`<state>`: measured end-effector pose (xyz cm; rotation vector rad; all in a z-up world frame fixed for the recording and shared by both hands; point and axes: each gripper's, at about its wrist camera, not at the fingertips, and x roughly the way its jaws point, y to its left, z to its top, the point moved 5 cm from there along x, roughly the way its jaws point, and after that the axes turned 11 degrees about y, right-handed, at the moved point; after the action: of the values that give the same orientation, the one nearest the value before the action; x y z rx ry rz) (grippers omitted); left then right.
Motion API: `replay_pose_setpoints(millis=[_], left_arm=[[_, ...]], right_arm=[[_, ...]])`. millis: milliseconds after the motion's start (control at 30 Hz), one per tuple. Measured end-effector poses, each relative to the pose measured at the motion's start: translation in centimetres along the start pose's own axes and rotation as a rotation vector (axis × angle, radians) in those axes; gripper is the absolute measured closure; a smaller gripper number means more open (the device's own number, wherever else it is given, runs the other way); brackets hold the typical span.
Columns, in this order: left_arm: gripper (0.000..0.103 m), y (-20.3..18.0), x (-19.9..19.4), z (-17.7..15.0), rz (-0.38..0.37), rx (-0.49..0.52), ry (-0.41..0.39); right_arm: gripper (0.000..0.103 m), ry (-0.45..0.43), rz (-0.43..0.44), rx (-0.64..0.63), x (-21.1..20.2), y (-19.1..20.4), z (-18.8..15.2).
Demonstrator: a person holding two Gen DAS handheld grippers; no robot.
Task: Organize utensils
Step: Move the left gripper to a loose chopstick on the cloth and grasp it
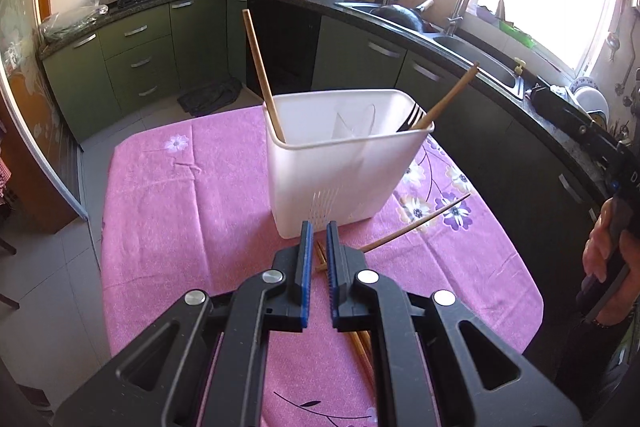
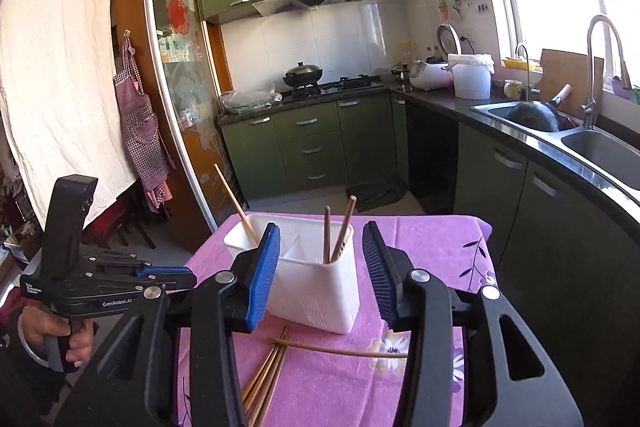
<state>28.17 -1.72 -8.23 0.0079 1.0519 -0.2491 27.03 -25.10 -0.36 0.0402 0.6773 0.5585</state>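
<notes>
The white holder [image 1: 340, 163] stands upright on the pink cloth [image 1: 180, 211], with one chopstick [image 1: 262, 75] leaning in its left compartment and a fork [image 1: 414, 117] and more sticks in the right. A loose bundle of chopsticks [image 2: 266, 373] lies on the cloth just in front of it, one thin stick [image 2: 340, 350] lying across the bundle's far end. The left gripper [image 1: 319, 227] is clenched on nothing, poised over the bundle. The right gripper [image 2: 320, 267] stands parted and empty, the holder framed between its pads. Risk: the bundled sticks touch one another, so a pinch may lift several or scatter them. The crossing stick could roll off the cloth. A careless approach could knock the light holder over.
</notes>
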Motion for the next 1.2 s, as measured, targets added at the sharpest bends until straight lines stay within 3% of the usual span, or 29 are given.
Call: replay_pose_setpoints(millis=[233, 533, 633, 833, 1000, 1200], left_arm=[[0.096, -4.2, 1.9, -1.1, -0.041, 0.108, 0.036], [0.096, -15.5, 9.0, -1.7, -0.137, 0.545, 0.193], [0.095, -17.5, 11.9, -2.0, -0.149, 0.636, 0.255], [0.094, -18.9, 16.6, -2.1, -0.138, 0.702, 0.359], [0.086, -19.2, 18.2, -2.8, -0.118, 0.745, 0.42], [0.085, -19.0, 17.9, -2.3, -0.1, 0.73, 0.392]], right_arm=[[0.059, 0.098, -0.039, 0.053, -1.0, -2.9, -3.4], [0.059, 0.123, -0.045, 0.11, -3.4, -6.0, -6.5], [0.059, 0.126, -0.06, 0.127, -4.3, -7.2, -7.2], [0.059, 0.119, -0.098, 0.146, -6.6, -9.0, -7.7], [0.059, 0.144, -0.129, 0.138, -7.4, -9.2, -8.3], [0.059, 0.22, -0.189, 0.113, -5.6, -9.4, -9.0]])
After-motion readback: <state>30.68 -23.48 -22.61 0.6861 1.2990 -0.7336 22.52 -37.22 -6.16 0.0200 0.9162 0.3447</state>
